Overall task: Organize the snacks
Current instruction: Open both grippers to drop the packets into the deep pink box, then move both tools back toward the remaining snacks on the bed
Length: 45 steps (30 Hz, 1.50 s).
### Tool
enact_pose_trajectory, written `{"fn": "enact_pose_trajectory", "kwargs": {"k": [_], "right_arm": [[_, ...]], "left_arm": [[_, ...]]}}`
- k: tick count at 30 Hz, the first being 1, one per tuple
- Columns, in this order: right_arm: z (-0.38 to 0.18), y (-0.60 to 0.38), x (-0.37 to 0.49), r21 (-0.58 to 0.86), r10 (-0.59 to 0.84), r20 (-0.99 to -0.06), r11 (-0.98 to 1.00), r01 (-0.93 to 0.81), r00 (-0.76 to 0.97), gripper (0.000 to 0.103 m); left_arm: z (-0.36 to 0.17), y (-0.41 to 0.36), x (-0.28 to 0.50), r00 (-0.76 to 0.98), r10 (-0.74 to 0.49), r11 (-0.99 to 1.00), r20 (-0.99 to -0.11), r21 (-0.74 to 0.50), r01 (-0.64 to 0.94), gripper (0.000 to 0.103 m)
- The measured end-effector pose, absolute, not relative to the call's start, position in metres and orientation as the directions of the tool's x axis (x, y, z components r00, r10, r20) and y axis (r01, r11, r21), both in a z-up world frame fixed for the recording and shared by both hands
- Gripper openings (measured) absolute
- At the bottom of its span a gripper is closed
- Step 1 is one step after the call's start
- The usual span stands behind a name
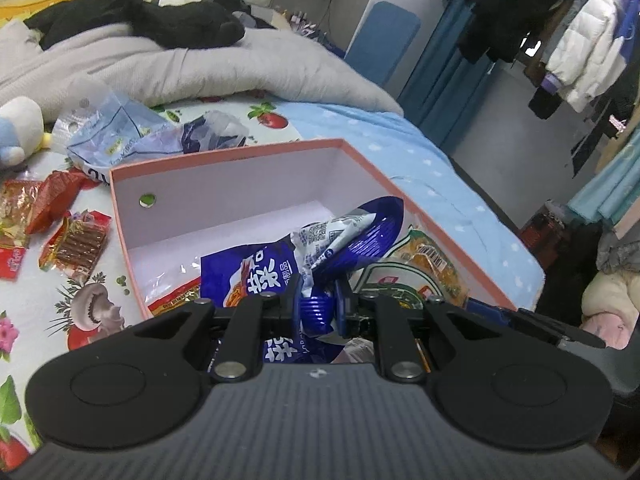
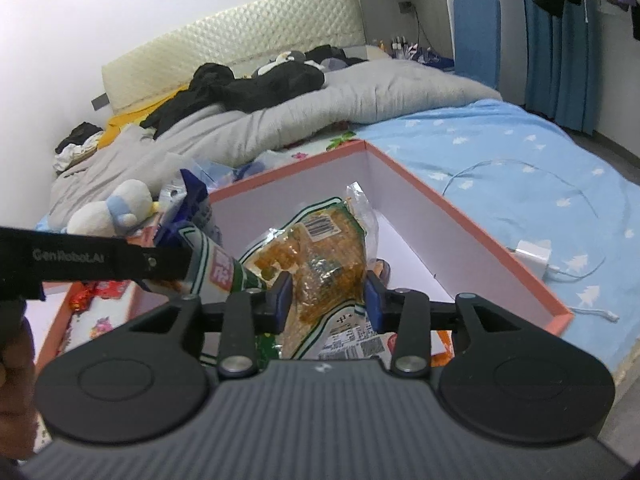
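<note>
Left gripper (image 1: 320, 306), nearest the lens in the left wrist view, is clenched on a crumpled blue snack packet (image 1: 344, 240) whose foil is pinched between the pads; the packet's body rises beyond the fingertips and hangs over the near part of the pink box (image 1: 224, 156). Right gripper (image 2: 326, 294) reaches over the same box's near edge with an orange snack packet (image 2: 320, 252) between its fingers. Its jaws stand slightly parted, and whether the pads still press on the film cannot be told. The packet's upper end, bearing a barcode, leans toward the box's far right corner.

Inside the box, a red-and-clear packet (image 1: 176, 294) lies by the near left wall; the floor toward the far wall is bare white.

Beyond the box's left wall, on the patterned bed sheet (image 1: 48, 312), red snack packets (image 1: 74, 246) lie scattered near the bed's left edge. Crumpled clear bags (image 1: 120, 128) lie just behind the far wall. A white charger (image 2: 534, 258) with its cable lies on the blue sheet right of the box.

Farthest off, a grey duvet (image 1: 180, 64) carries black clothing (image 1: 160, 20).
</note>
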State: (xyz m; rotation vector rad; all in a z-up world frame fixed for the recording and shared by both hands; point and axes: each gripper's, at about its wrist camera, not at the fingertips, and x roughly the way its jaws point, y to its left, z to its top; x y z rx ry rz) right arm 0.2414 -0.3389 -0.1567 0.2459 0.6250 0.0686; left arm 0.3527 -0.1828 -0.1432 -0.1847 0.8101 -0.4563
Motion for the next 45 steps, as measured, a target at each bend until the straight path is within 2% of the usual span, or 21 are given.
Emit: {"fn": "enact_pose_trajectory", "kwargs": {"k": [3,9,11,15,19,29,45], "right_arm": [[-0.172,-0.342,0.251,0.288,0.153,-0.592,0.957,0.030,0.791,0.043],[-0.184,-0.338,0.257,0.281,0.155,-0.619,0.959,0.033,0.770,0.051],[-0.183,-0.338,0.258,0.278,0.149,-0.621,0.960,0.039,0.769,0.055],[-0.175,-0.337,0.256,0.280,0.158,-0.613,0.960,0.026,0.774,0.059],[-0.160,-0.331,0.244,0.273,0.149,-0.587,0.962,0.022,0.796,0.082],[-0.118,-0.308,0.197,0.306,0.184,-0.523,0.952,-0.018,0.832,0.082],[-0.073,-0.261,0.129,0.292,0.289,-0.466,0.942,-0.163,0.836,0.082]], "left_arm": [[-0.157,-0.183,0.363,0.581,-0.446,0.895,-0.680,-0.321,0.311,0.019],[-0.175,-0.178,0.378,0.565,-0.431,0.902,-0.703,-0.328,0.280,0.019],[-0.177,-0.177,0.380,0.549,-0.421,0.907,-0.722,-0.318,0.277,0.022],[-0.168,-0.171,0.370,0.571,-0.433,0.901,-0.697,-0.323,0.289,0.048],[-0.146,-0.166,0.350,0.612,-0.438,0.899,-0.659,-0.311,0.308,0.049],[-0.083,-0.126,0.282,0.705,-0.404,0.914,-0.583,-0.282,0.291,0.049],[-0.028,-0.039,0.168,0.784,-0.267,0.958,-0.560,-0.240,0.155,0.049]]}}
